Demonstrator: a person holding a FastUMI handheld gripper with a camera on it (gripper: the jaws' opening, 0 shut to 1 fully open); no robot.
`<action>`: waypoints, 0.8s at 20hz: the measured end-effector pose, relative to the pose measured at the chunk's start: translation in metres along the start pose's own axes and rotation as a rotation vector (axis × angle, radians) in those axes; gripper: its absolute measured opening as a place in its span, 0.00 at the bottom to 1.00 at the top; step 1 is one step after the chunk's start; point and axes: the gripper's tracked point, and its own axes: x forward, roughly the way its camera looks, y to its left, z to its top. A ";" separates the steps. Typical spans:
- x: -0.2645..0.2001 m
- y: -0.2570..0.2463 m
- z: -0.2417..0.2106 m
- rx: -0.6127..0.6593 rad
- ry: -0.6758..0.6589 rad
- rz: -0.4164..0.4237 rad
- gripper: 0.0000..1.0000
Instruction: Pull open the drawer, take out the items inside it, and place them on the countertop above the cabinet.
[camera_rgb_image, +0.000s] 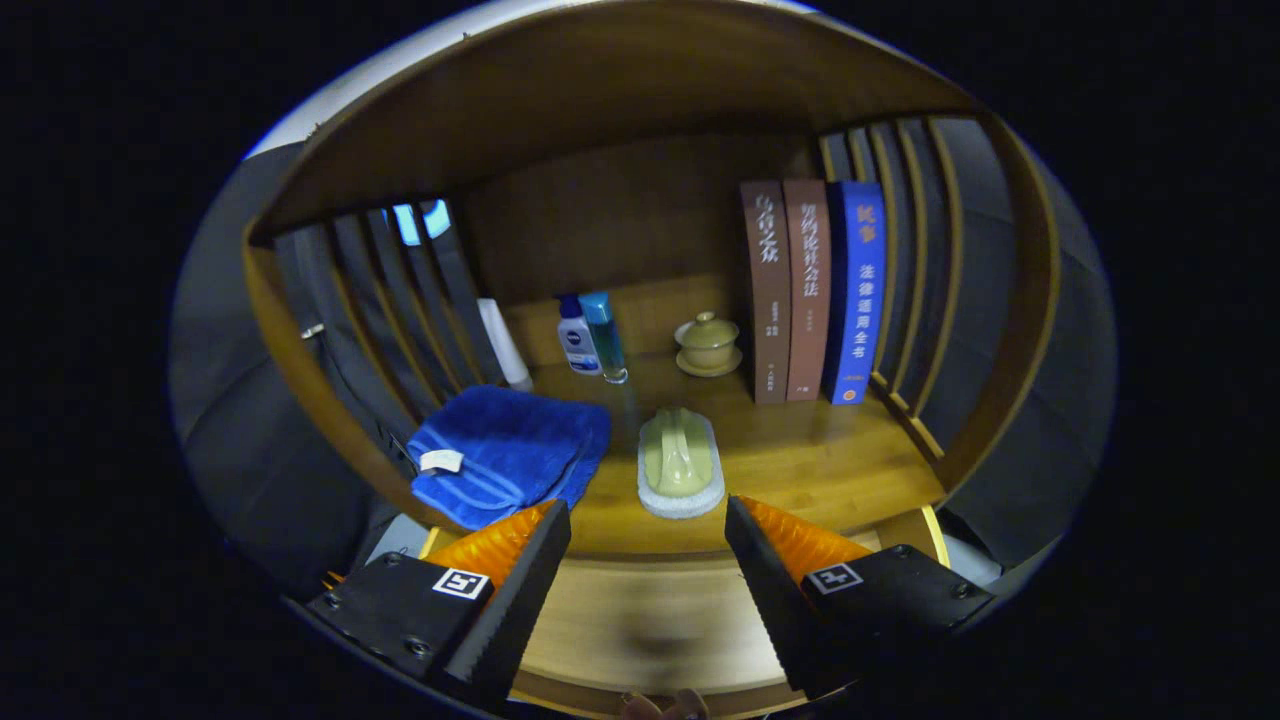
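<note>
Two fingers (648, 520) spread wide, holding nothing | green brush (680, 463) just ahead on bench (800, 460) | blue towel (505, 450) beside it | three books (812, 290) upright beyond

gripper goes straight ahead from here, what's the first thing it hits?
Likely the green scrubber on its white pad, lying on the countertop just beyond the open gripper, in line with the gap. If it passes above that, the lidded cup is next. Depth is unclear.
</note>
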 end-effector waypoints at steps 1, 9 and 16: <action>-0.019 0.004 -0.004 0.000 -0.036 0.011 0.99; -0.120 0.007 -0.060 0.015 -0.262 0.018 0.99; -0.137 -0.012 -0.144 -0.002 -0.300 -0.026 0.99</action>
